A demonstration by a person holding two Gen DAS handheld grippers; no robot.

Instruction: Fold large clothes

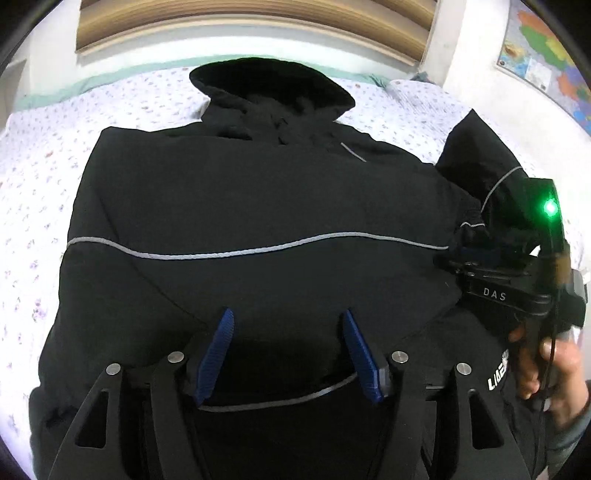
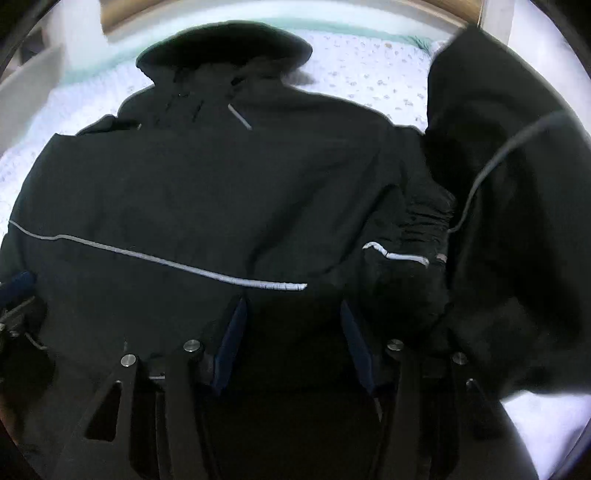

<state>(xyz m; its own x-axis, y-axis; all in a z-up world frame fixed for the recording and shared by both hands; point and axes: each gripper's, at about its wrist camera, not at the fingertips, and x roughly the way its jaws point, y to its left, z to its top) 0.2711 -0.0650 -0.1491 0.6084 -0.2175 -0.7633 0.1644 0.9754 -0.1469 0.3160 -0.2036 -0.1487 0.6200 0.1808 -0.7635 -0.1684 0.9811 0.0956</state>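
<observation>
A large black hooded jacket (image 1: 258,192) with a grey reflective stripe lies on a bed, hood at the far end. It also fills the right wrist view (image 2: 207,192). My left gripper (image 1: 288,321) is open just above the jacket's near part, blue pads apart. My right gripper (image 2: 293,306) is open over the jacket's right side, beside the gathered cuff (image 2: 424,221). The right sleeve (image 2: 509,177) is raised and folded at the right. The right gripper's body (image 1: 517,266) shows in the left wrist view, held by a hand.
The bed (image 1: 37,155) has a white floral sheet with a green edge. A wooden headboard (image 1: 258,26) stands at the far end. A coloured map (image 1: 543,55) hangs on the wall at the right.
</observation>
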